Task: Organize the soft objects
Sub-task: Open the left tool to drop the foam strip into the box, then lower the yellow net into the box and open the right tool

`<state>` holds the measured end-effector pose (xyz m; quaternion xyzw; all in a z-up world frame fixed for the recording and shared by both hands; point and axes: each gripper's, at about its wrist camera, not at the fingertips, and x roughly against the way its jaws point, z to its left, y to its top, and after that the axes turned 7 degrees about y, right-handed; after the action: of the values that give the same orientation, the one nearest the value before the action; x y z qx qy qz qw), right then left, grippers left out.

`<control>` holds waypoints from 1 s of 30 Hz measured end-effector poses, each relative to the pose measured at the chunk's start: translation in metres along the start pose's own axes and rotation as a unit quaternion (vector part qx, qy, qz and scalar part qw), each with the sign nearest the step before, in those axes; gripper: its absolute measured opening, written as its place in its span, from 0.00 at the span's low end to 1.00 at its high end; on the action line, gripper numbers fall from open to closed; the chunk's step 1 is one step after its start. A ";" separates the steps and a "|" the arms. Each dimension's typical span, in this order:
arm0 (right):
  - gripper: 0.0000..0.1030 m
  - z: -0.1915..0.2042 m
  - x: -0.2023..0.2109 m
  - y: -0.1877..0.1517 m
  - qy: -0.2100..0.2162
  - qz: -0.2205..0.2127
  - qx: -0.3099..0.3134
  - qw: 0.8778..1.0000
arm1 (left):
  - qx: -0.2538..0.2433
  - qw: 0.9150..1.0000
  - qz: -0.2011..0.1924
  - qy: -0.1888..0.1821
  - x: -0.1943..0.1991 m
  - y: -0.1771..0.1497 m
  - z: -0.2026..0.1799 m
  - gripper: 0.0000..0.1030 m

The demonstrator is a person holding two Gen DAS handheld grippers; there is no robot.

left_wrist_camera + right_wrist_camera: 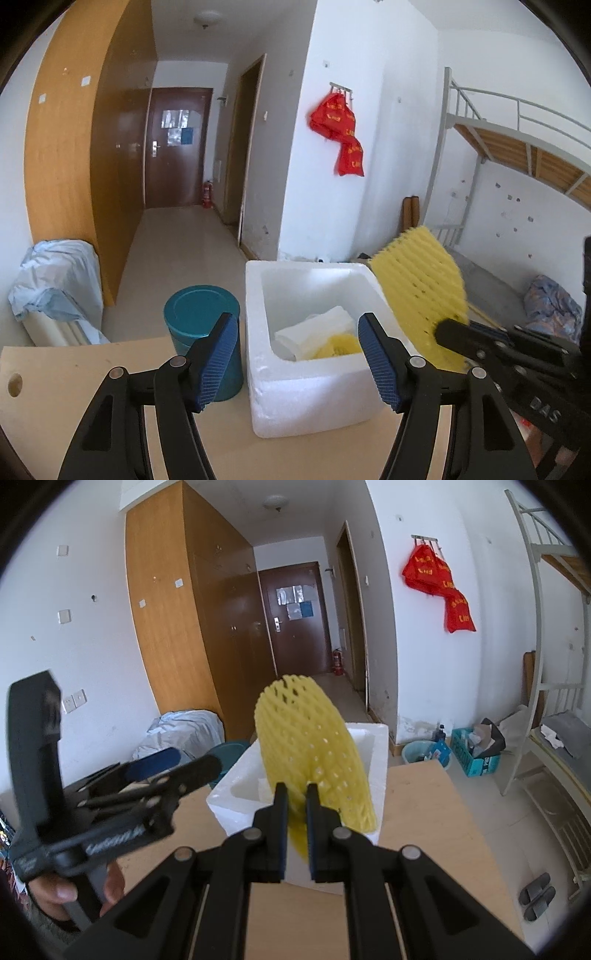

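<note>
The right gripper (pixel 296 825) has its jaws pinched narrow on the lower edge of a yellow foam net (pixel 314 753), which stands up from the grip and leans over the white foam box (pixel 314 402). Held by one edge like this, the soft net keeps its sleeve shape and hangs right above the box's near right corner, so it looks ready to be dropped or pushed in.

The left gripper (pixel 295 358) is empty, its jaws wide, with nothing between the blue pads (pixel 218 360). It sits in front of the box, pointing slightly down at the opening, probably kept clear so the right one has room, or ready to tuck things down.

Inside the box lie a white foam wrap (pixel 317 326) and another bit of yellow net (pixel 340 347), so some soft things are already sorted; the held net seems to be the next to join them.

The box stands on the pale wooden surface (pixel 74 373), near its far edge. A teal can (pixel 201 317) is just beside the box on the left, whether touching it I cannot tell. It stays out of the way of the drop.

A hand (pixel 59 893) grips the handle of the left gripper in the right wrist view.
</note>
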<state>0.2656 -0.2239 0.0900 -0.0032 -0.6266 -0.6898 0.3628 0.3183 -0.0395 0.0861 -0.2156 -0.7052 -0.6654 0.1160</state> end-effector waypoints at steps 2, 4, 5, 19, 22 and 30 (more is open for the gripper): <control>0.11 0.000 -0.002 0.000 -0.002 0.004 0.001 1.000 | -0.002 1.000 -0.001 -0.002 0.002 -0.001 0.000 0.67; 0.11 -0.002 -0.004 -0.001 -0.003 0.008 0.002 1.000 | -0.002 1.000 -0.002 -0.005 0.004 -0.003 0.001 0.67; 0.11 -0.002 -0.005 0.000 -0.004 0.009 0.002 1.000 | -0.002 1.000 -0.002 -0.008 0.003 -0.003 0.000 0.67; 0.11 0.000 -0.031 0.012 0.000 0.028 0.008 1.000 | -0.008 1.000 0.001 0.002 -0.001 -0.006 0.003 0.67; 0.11 -0.006 -0.043 0.013 0.004 0.038 0.001 0.999 | -0.005 1.000 0.007 0.000 -0.005 -0.007 0.004 0.67; 0.11 -0.015 -0.070 0.014 0.004 0.072 -0.008 0.997 | -0.002 1.000 0.011 0.009 -0.009 -0.007 0.008 0.67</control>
<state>0.3307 -0.2014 0.0672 -0.0479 -0.6178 -0.6667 0.4142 0.3244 -0.0332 0.0753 -0.2171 -0.7008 -0.6672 0.1293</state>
